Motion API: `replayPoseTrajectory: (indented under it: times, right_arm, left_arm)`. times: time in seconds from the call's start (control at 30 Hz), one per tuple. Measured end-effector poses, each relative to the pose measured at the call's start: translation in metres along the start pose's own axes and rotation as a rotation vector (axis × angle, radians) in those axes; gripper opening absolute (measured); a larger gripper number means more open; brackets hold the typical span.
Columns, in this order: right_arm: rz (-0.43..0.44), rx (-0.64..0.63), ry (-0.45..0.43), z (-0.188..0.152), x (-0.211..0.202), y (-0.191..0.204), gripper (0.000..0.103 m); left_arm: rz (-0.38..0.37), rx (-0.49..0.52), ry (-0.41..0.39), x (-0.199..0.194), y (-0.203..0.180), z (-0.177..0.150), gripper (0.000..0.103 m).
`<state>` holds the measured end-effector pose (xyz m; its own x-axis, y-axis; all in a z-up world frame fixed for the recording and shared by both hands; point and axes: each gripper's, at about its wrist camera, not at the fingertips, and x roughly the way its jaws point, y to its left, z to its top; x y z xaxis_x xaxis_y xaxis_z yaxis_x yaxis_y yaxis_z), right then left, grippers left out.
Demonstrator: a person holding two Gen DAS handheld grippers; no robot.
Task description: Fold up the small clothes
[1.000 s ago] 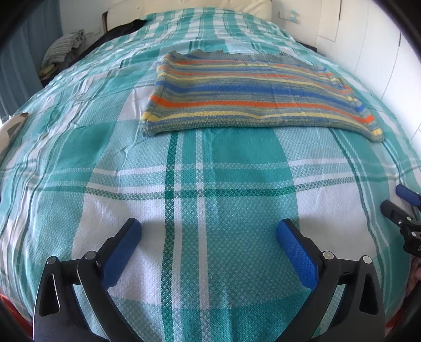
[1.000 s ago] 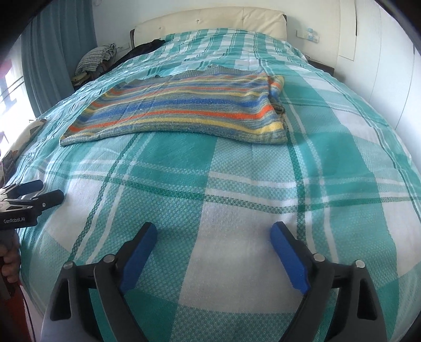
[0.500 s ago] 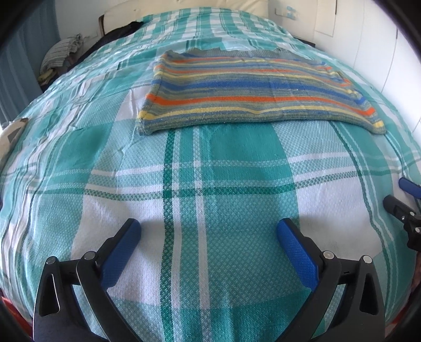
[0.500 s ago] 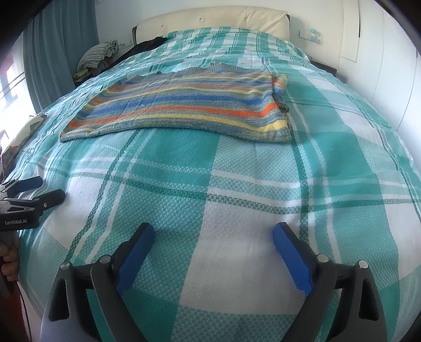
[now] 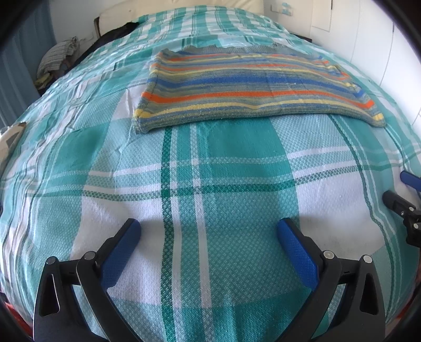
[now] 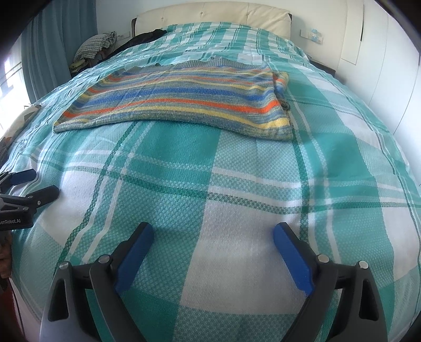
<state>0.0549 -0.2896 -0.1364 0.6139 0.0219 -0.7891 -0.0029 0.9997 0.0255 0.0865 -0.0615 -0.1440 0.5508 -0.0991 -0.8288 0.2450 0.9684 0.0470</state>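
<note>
A striped knit garment point(image 5: 252, 86) in blue, orange, yellow and grey lies flat across the middle of the bed; it also shows in the right wrist view point(image 6: 184, 102). My left gripper point(image 5: 209, 231) is open and empty, low over the near part of the bedspread, well short of the garment. My right gripper point(image 6: 213, 234) is open and empty, also near the bed's front edge. Each gripper shows at the side of the other's view: the right one point(image 5: 402, 194), the left one point(image 6: 29, 184).
The bed is covered by a teal and white plaid bedspread point(image 5: 210, 184). A cream headboard point(image 6: 215, 13) stands at the far end. Dark clothes point(image 6: 147, 36) and a patterned bundle point(image 6: 94, 46) lie at the far left. White wardrobe doors point(image 6: 389, 65) line the right side.
Both grippers have moved a little forward toward the garment, which now looks slightly nearer. Both stay open and empty.
</note>
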Motion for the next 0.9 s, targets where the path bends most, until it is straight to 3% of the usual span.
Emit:
replayPoseTrajectory:
  times: [0.53,0.67,0.77,0.83,0.9]
  right_arm:
    - [-0.002,-0.001,0.024,0.001,0.001,0.001,0.093]
    - [0.043,0.020,0.053,0.007,-0.004,-0.005,0.094]
    - [0.124,0.016,0.076,0.017,-0.021,-0.020,0.093]
    - [0.146,0.059,0.025,0.023,-0.037,-0.039,0.093]
    - [0.158,0.125,-0.022,0.034,-0.048,-0.067,0.093]
  left_arm:
    - [0.001,0.006,-0.014,-0.002,-0.001,-0.001,0.102]
    - [-0.018,0.033,-0.012,-0.016,-0.002,-0.002,0.102]
    - [-0.127,0.091,-0.037,-0.043,-0.015,0.005,0.101]
    - [-0.208,0.143,-0.108,-0.059,-0.036,0.016,0.101]
    - [-0.277,0.197,-0.127,-0.061,-0.065,0.033,0.101]
